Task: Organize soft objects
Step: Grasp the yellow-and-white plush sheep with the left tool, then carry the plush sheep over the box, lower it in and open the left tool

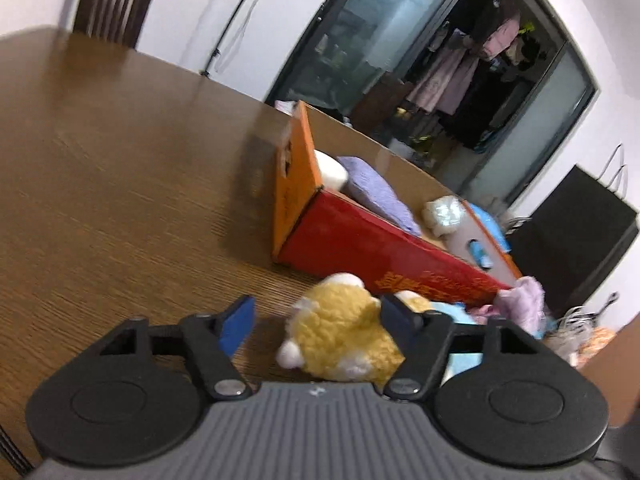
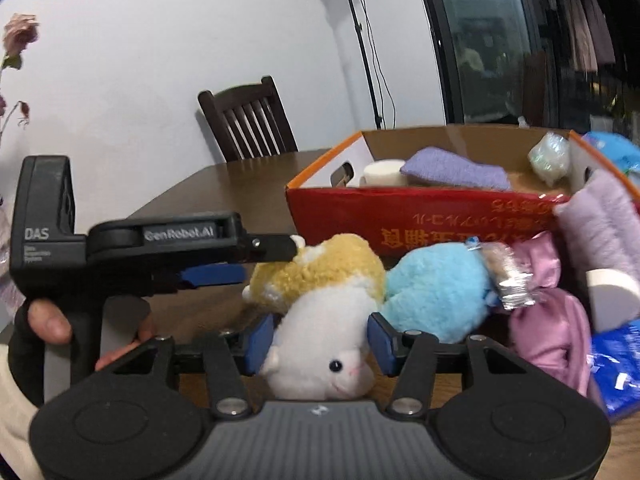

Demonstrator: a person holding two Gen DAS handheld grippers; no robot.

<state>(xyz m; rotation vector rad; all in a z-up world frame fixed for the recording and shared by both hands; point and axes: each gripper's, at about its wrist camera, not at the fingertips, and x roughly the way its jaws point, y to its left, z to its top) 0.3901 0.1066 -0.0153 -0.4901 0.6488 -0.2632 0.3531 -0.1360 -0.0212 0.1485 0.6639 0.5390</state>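
A yellow and white plush hamster (image 2: 320, 292) lies on the wooden table (image 1: 120, 160) in front of a red and orange cardboard box (image 2: 400, 216). My left gripper (image 1: 316, 316) is open, its blue pads on either side of the plush's yellow back (image 1: 344, 332). My right gripper (image 2: 320, 344) is open around the plush's white head, pads close to it. The left gripper also shows in the right wrist view (image 2: 276, 258), touching the plush from the left. The box (image 1: 360, 240) holds a purple cloth (image 2: 452, 170), a white sponge (image 2: 384, 174) and a crumpled plastic wad (image 2: 550, 158).
A blue plush (image 2: 436, 292), pink satin cloth (image 2: 548, 320), lilac fuzzy cloth (image 2: 604, 224), a white sponge (image 2: 612, 296) and a blue bag (image 2: 620, 364) lie right of the hamster. A dark wooden chair (image 2: 248, 120) stands behind the table.
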